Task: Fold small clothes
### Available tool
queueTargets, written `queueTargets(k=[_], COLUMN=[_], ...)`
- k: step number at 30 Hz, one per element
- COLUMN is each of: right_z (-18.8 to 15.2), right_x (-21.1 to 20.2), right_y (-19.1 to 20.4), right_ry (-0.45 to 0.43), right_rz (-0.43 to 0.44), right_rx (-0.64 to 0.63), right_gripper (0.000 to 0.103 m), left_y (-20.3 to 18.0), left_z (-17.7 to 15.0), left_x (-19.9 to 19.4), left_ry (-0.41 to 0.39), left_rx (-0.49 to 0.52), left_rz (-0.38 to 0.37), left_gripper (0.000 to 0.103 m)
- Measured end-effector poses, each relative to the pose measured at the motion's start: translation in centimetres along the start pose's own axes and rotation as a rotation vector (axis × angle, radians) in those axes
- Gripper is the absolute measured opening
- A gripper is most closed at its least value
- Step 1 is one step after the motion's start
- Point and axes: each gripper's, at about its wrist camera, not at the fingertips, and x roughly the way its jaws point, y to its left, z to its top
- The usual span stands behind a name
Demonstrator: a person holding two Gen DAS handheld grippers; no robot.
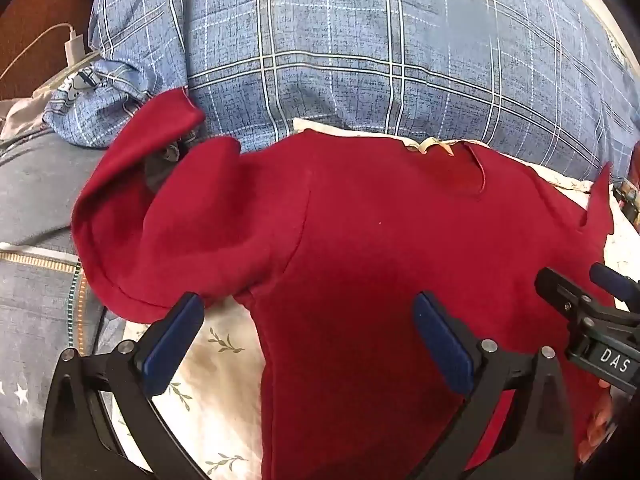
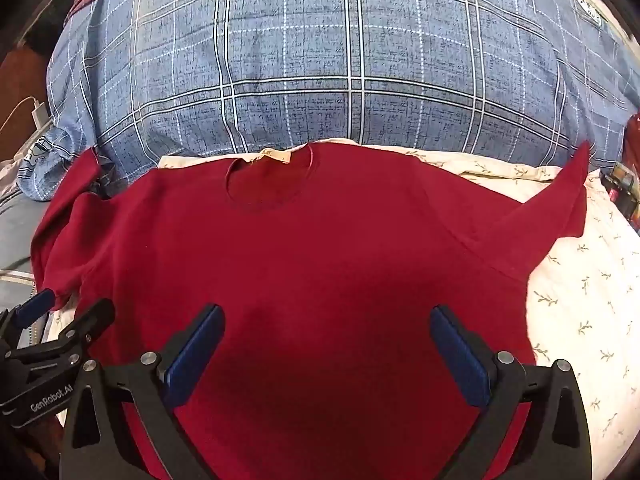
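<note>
While the left gripper [image 1: 308, 328] hangs wide open and holds nothing, the red shirt [image 1: 380, 260] lies under it on the white leafy sheet [image 1: 208, 368], one sleeve [image 1: 160, 220] bunched up. From the right side, the right gripper [image 2: 326, 344] is wide open and empty above the flat shirt, near the blue checked pillow [image 2: 320, 72].

The T-shirt [image 2: 320, 260] is plain deep red, with a tan label [image 2: 276, 156] inside its collar at the far side. It lies on a cream sheet [image 2: 580, 300] sprinkled with small grey-green leafy sprigs. Beyond it the quilt [image 2: 340, 60] is mottled blue, checked with white and dark lines; far left, a white charger [image 1: 75, 46].
</note>
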Motion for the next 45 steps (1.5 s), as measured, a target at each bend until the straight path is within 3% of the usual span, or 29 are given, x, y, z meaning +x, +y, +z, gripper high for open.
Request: queueTargets(k=[7,31,45], right_z=[0.4,0.2,0.4], right_x=[1.2,0.9,1.4], right_y=[2.1,1.5,1.5], right_ry=[-0.009,0.060,0.042], right_rz=[-0.010,0.050,0.009], right_rx=[-0.023,0.016,0.002], right_gripper=[0.102,0.102,0.102], left_y=[0.4,1.2,1.3], left_z=[0.0,-0.1,0.2], left_x=[0.5,0.9,1.0], left_ry=[0.005,0.008,0.000], left_rx=[0.013,0.012,-0.001], left_rz=[-0.006,-0.014,-0.010], left_gripper=[0.103,0.103,0.103])
